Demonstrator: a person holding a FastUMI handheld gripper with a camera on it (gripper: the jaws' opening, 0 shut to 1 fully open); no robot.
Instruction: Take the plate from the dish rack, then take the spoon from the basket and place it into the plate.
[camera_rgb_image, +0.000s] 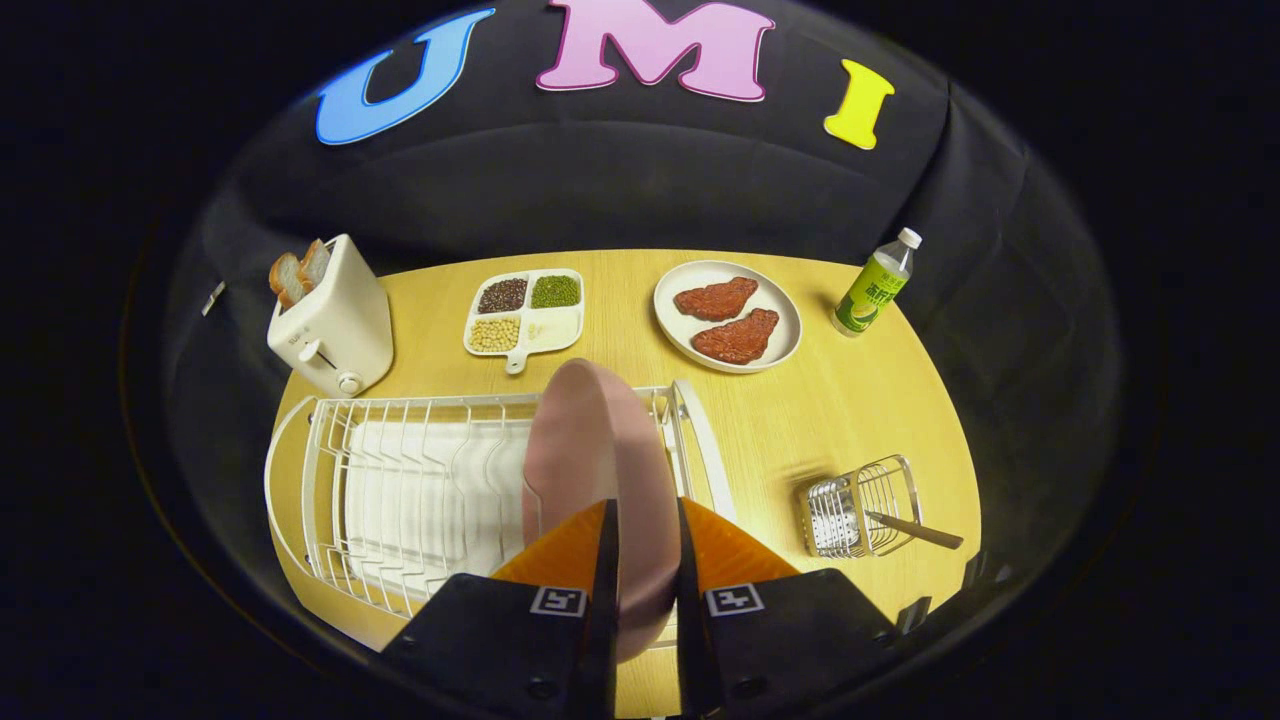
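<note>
Our gripper (645, 520) pinches the pink plate (590, 450) by its rim, both fingers pressed on it, keeping it edge-up over the dish rack (400, 490). We judge the spoon (915, 530), in the basket (865, 505) rightward, comes next.

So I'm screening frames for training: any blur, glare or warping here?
Gripper view: strong fisheye bending, the dish rack and table edge curve; light is even, no harsh glare; the wire basket looks slightly smeared; the pink plate, clamped on edge between the gripper fingers, is sharp.
</note>
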